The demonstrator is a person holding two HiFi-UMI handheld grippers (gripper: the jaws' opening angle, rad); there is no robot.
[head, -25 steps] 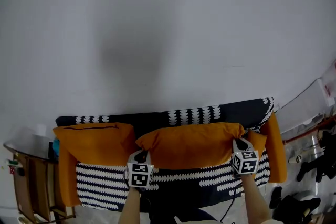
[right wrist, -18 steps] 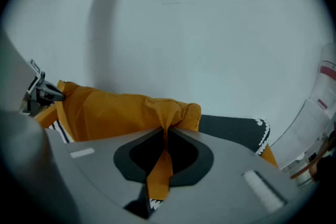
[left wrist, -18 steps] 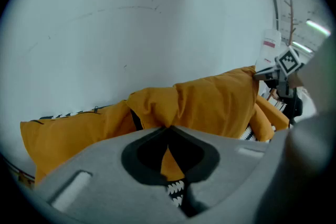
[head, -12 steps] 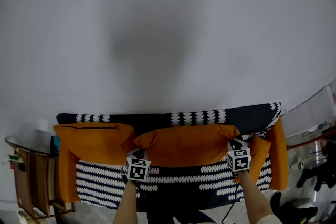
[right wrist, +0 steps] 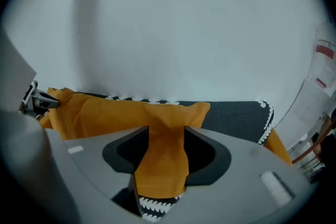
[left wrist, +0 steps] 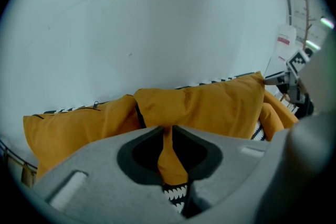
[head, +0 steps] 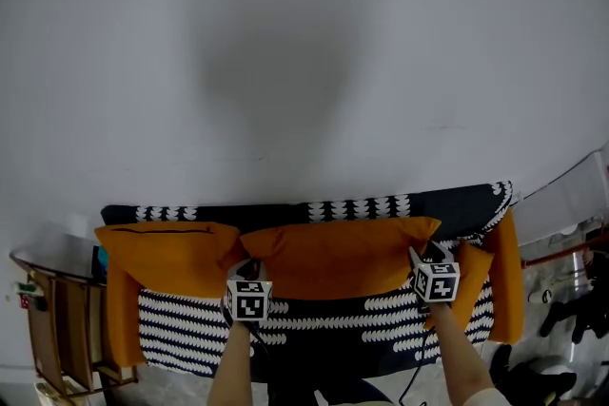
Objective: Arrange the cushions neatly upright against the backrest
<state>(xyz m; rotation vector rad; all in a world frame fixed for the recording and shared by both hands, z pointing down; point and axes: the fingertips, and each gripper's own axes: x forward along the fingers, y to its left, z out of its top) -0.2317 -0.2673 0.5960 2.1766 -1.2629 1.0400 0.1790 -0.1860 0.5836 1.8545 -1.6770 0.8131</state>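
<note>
Sofa (head: 314, 330) with a black cover printed in white scallop rows runs along the bottom of the head view, its back to a plain pale wall (head: 285, 62).

Middle cushion (head: 338, 257), orange, sits centre frame. It stands on its long edge on the seat and leans against the backrest (head: 457, 204), top edge roughly level with the backrest's top. Its left end touches the left cushion (head: 166, 254), also orange, which stands against the backrest at the sofa's left end. A smaller orange cushion (head: 473, 276) sits just right of the middle one, next to an orange drape (head: 507, 276) over the right arm.

Left gripper (left wrist: 167, 129): at the middle cushion's lower left corner. Jaws narrow and have just been opening. A thin pinch of the orange corner lies in the gap, which looks slack rather than clamped.

Right gripper (right wrist: 167, 128): at the cushion's lower right corner. Jaws wide and have just been opening. A broad fold of orange fabric hangs between them and fills the gap, with no sign of squeeze.

Both grippers point down toward the seat, forearms entering from the bottom edge of the head view. Patterned seat cover shows below the fabric in each gripper view.

Wooden stand (head: 57, 328) at lower left, beside the sofa's end.
</note>
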